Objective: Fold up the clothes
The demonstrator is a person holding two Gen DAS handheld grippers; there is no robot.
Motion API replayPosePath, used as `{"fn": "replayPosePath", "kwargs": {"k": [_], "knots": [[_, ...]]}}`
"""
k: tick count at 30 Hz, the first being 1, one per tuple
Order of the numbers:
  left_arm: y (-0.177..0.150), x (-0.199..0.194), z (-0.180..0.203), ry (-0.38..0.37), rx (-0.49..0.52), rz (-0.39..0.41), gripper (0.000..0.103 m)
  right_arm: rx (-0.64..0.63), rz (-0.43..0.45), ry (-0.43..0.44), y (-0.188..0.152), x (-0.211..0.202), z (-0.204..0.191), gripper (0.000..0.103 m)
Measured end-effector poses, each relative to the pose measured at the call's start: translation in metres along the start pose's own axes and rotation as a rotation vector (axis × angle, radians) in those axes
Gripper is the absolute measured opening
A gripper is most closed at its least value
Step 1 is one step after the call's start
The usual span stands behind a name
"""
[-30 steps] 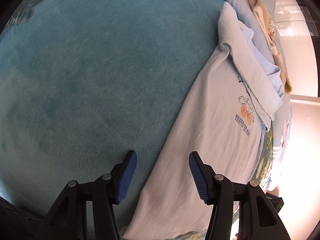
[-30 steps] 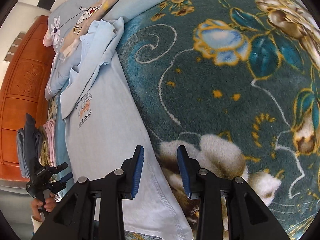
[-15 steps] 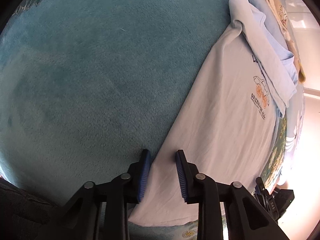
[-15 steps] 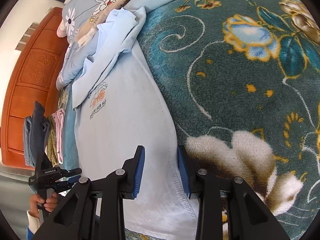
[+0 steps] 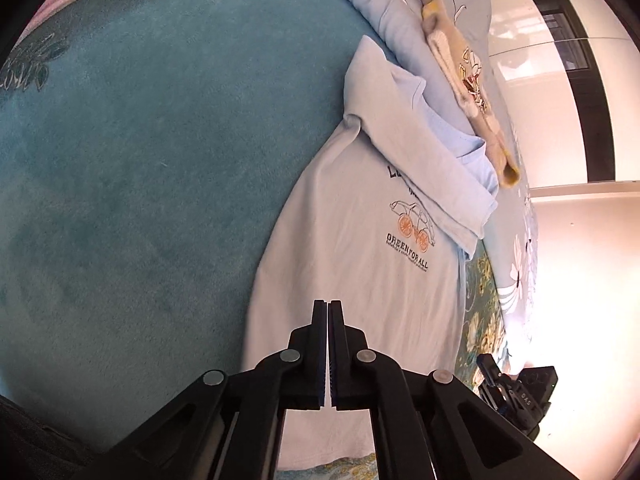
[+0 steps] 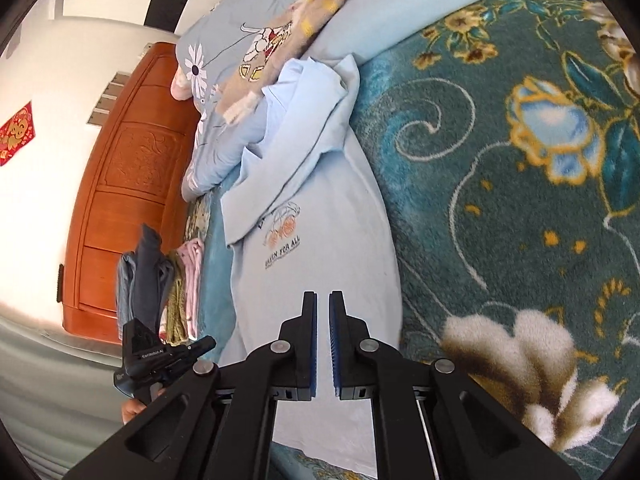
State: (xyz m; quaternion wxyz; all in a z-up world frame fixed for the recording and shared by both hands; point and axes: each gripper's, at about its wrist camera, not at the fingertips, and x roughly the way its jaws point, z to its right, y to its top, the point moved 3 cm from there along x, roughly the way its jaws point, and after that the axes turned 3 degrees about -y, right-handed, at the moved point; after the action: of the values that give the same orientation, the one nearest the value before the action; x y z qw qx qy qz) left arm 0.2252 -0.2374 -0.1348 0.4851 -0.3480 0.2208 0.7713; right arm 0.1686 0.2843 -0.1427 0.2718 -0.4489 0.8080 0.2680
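Note:
A pale blue T-shirt (image 5: pixel 360 272) with an orange-wheeled car print lies lengthwise on the bed, one sleeve (image 5: pixel 420 152) folded across its chest. My left gripper (image 5: pixel 328 304) is shut on the shirt's lower left part, and a thin strip of cloth shows between the pads. In the right wrist view the same T-shirt (image 6: pixel 320 256) runs away from me. There my right gripper (image 6: pixel 323 296) is shut on its lower right part, with fabric in the narrow gap. Each gripper shows at the edge of the other view: the right gripper (image 5: pixel 516 396) and the left gripper (image 6: pixel 160 356).
A teal plush blanket (image 5: pixel 140 180) with a flower pattern (image 6: pixel 520 220) covers the bed. A light blue duvet (image 5: pixel 400 12) with a beige and yellow garment (image 6: pixel 288 36) on it lies beyond the shirt. Folded clothes (image 6: pixel 160 280) are stacked by the wooden headboard (image 6: pixel 120 200).
Both pairs of jaws went from apart to closed over the shirt's lower edges. Both grippers then rose a little, and the view pulled back.

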Motion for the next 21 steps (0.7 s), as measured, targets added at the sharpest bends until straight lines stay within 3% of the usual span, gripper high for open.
{"fn": "replayPosePath", "kwargs": {"k": [3, 6, 7, 8, 9, 10, 12, 17, 21], "knots": [[0.03, 0.08, 0.056, 0.047, -0.05, -0.019, 0.002, -0.021, -0.018, -0.069, 0.009, 0.003, 0.004, 0.007], [0.023, 0.102, 0.055, 0.086, -0.101, -0.018, 0.002, -0.031, -0.05, -0.089, 0.008, 0.005, 0.014, 0.011], [0.019, 0.099, 0.052, 0.095, -0.096, -0.017, 0.002, -0.032, -0.06, -0.093, 0.007, 0.005, 0.017, 0.017], [0.02, 0.106, 0.053, 0.114, -0.083, -0.018, 0.003, -0.029, -0.066, -0.104, 0.005, 0.007, 0.021, 0.035], [0.02, 0.113, 0.054, 0.133, -0.069, -0.019, 0.007, -0.025, -0.07, -0.116, 0.004, 0.009, 0.025, 0.043], [0.021, 0.119, 0.055, 0.152, -0.056, -0.02, 0.011, -0.021, -0.073, -0.129, 0.002, 0.011, 0.028, 0.043], [0.02, 0.124, 0.049, 0.198, -0.057, -0.038, 0.035, -0.013, -0.081, -0.154, -0.001, 0.014, 0.035, 0.042], [0.015, 0.134, 0.035, 0.276, -0.086, -0.106, 0.037, 0.05, -0.086, -0.126, -0.006, 0.022, 0.049, 0.043], [0.012, 0.137, 0.036, 0.238, -0.08, -0.131, 0.035, 0.066, -0.1, -0.087, -0.006, 0.025, 0.049, 0.043]]}}
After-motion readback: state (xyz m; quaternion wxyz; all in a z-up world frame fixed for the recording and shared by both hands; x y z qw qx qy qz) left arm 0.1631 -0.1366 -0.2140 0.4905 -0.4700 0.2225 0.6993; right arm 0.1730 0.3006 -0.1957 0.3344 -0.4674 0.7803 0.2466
